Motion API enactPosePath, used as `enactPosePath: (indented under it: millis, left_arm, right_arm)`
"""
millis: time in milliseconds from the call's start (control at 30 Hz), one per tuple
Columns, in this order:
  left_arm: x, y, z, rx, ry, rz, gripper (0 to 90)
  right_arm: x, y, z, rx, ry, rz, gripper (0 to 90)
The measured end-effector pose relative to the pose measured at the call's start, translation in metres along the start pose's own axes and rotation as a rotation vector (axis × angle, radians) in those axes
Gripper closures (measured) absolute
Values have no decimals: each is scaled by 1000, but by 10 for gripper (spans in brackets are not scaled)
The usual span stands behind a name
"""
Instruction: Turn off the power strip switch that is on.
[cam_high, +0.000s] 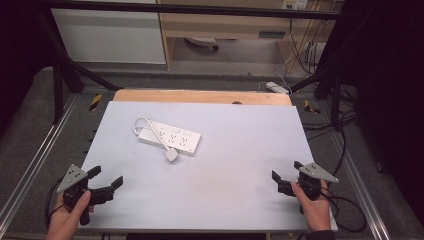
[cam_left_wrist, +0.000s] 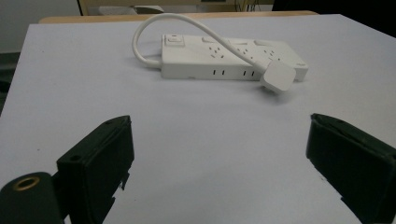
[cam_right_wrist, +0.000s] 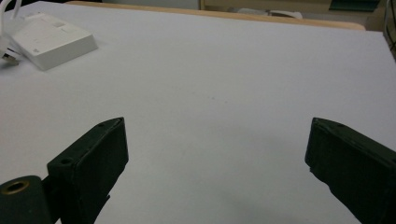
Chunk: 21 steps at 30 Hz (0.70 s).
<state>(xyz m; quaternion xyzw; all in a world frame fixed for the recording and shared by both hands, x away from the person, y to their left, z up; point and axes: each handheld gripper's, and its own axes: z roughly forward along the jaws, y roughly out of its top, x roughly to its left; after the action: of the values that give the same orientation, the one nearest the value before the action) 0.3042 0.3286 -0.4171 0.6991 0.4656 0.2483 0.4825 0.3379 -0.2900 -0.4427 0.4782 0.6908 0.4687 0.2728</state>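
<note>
A white power strip lies flat on the grey table, left of centre and toward the far half, its long axis angled from far left to near right. Its white cord loops out from the far-left end, crosses over the top of the strip and ends in a white plug that rests on the table, just beside the strip's near edge. In the left gripper view the plug sits in front of the strip's side face, close to its right end.

The left gripper is held at the near left corner of the table, well apart from the strip, pointing toward the centre. Its jaws stand wide, with bare table between them. The person's left hand grips its handle.

The right gripper is held at the near right edge, also well apart from the strip. Its jaws stand wide as well, with nothing between them. The right hand holds it from below, and a black cable trails off the table edge beside it.

In the right gripper view the strip lies at the far left
</note>
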Motion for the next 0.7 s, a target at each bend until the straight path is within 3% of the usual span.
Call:
enactPosePath:
  millis: [300, 700]
  left_arm:
    - [-1, 0, 0, -2, -3, 11, 76]
    - [-3, 3, -2, -31, -19, 10, 75]
  right_arm:
    - [1, 0, 2, 11, 25, 5, 52]
    - [0, 1, 5, 40, 4, -38, 45]
